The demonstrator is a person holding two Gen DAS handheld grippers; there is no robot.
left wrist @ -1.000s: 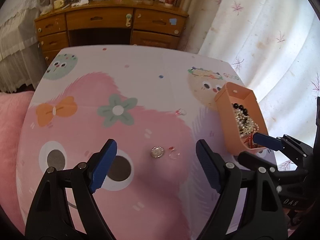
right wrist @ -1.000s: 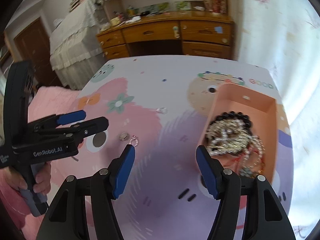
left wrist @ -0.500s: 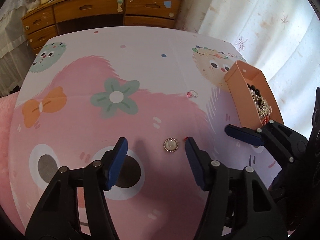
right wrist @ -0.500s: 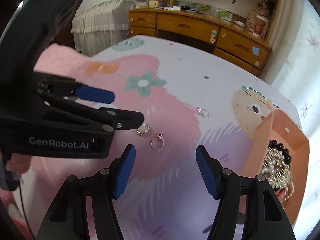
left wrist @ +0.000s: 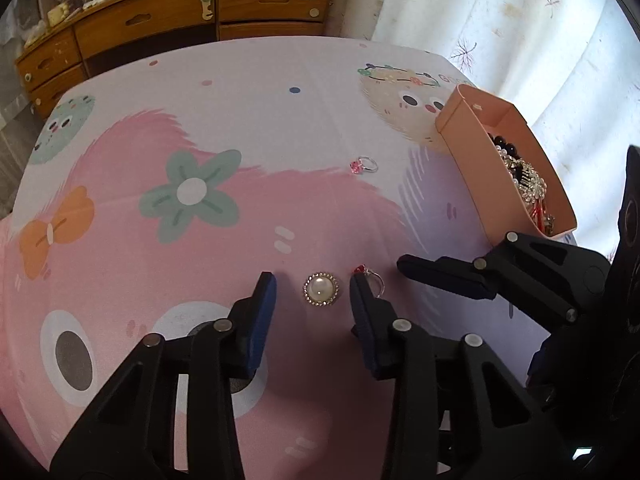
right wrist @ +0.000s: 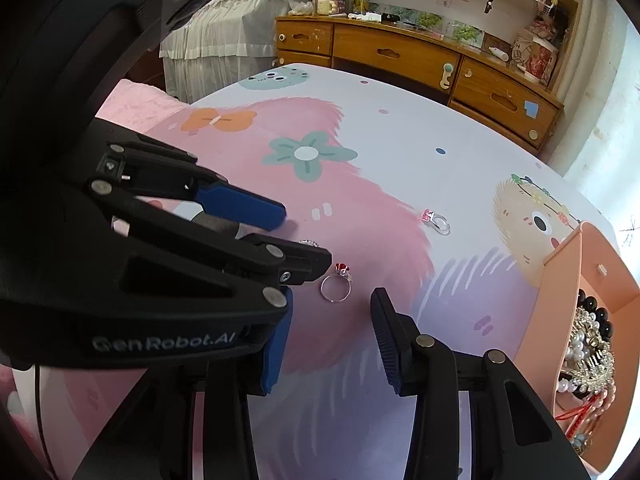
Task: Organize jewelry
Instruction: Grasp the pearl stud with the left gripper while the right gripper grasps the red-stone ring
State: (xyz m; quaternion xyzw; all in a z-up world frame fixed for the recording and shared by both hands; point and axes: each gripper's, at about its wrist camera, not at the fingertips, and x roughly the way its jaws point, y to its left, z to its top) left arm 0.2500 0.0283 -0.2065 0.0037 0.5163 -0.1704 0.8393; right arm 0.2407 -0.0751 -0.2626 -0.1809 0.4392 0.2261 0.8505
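Black plastic of the left gripper [right wrist: 280, 236] hides most of the pearl brooch [left wrist: 321, 288] in the right wrist view (only a sliver shows). From its own camera, that gripper's fingers are closing on either side of the brooch, not yet touching. Just beside it, the right gripper [right wrist: 330, 320] closes around the red-stone ring [right wrist: 337, 283], still clear of it. Both point steeply down at the cartoon tablecloth [left wrist: 248, 120]. Farther off lies a pink-stone ring [left wrist: 365, 165], with open cloth around. An orange box [left wrist: 472, 148] of beads sits at the table's right edge.

A wooden dresser [left wrist: 200, 20] stands beyond, a pale curtain [left wrist: 520, 40] glows, perhaps over a window.
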